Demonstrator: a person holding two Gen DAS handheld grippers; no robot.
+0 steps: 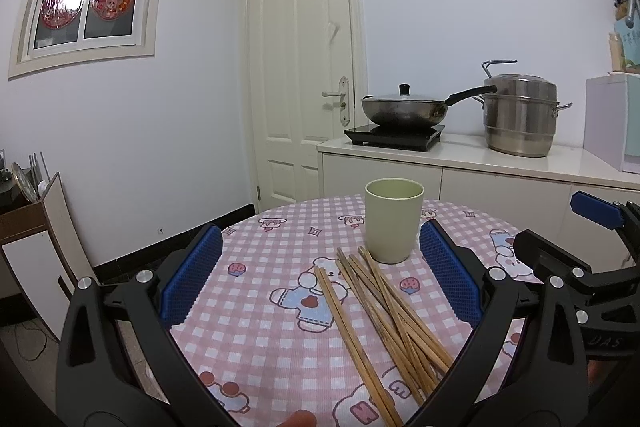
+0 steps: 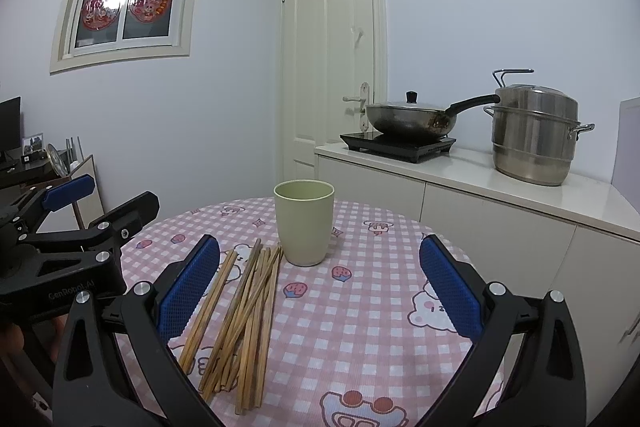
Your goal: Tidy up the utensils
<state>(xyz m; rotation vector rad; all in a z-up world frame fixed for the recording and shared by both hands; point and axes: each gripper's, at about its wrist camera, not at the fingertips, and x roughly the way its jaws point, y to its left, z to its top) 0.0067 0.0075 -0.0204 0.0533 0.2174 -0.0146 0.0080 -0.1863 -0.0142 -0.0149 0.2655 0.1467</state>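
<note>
Wok (image 1: 404,109), steamer pot (image 1: 520,115) (steel), door (image 1: 304,67)

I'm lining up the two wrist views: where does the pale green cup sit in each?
Left wrist view: the green cup stands right of centre, beyond the chopsticks' far tips.
Right wrist view: the cup stands just left of centre, right of the tips.
Shared landmark: the wok behind.

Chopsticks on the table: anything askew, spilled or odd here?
The chopsticks lie in a loose, crisscrossed pile on the checked tablecloth beside the upright, apparently empty green cup; two sit apart from the bundle. Nothing is spilled or visibly damaged.
</note>
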